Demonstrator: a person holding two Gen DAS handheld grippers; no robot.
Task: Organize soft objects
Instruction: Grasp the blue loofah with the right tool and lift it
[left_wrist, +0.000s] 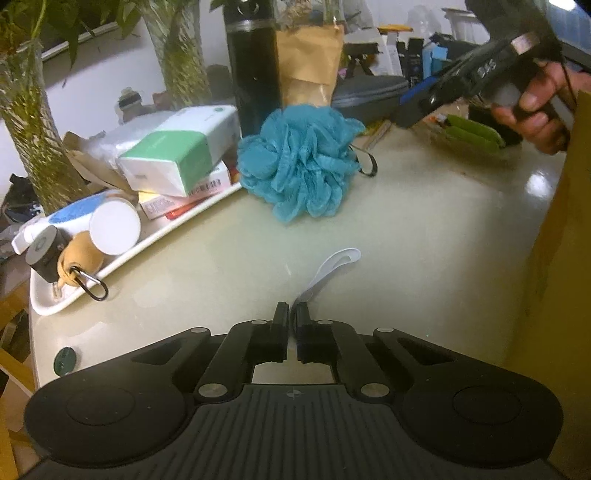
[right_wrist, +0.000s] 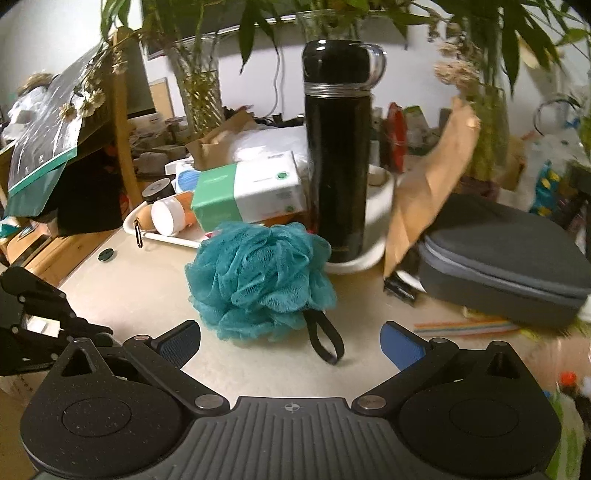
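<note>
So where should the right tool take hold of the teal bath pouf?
Probably the mesh ball of the bath pouf itself, approached straight from the front: the open right tool already faces it, and the soft ruffles compress. Its black loop lies flat on the table, harder to pinch.

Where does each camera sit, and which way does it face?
Left wrist: on the left gripper, shut on a white strip, facing the loofah; the right gripper and a hand show.
Right wrist: on the right gripper, open, facing the loofah and flask.
Shared: loofah, flask, tray, table.
</note>
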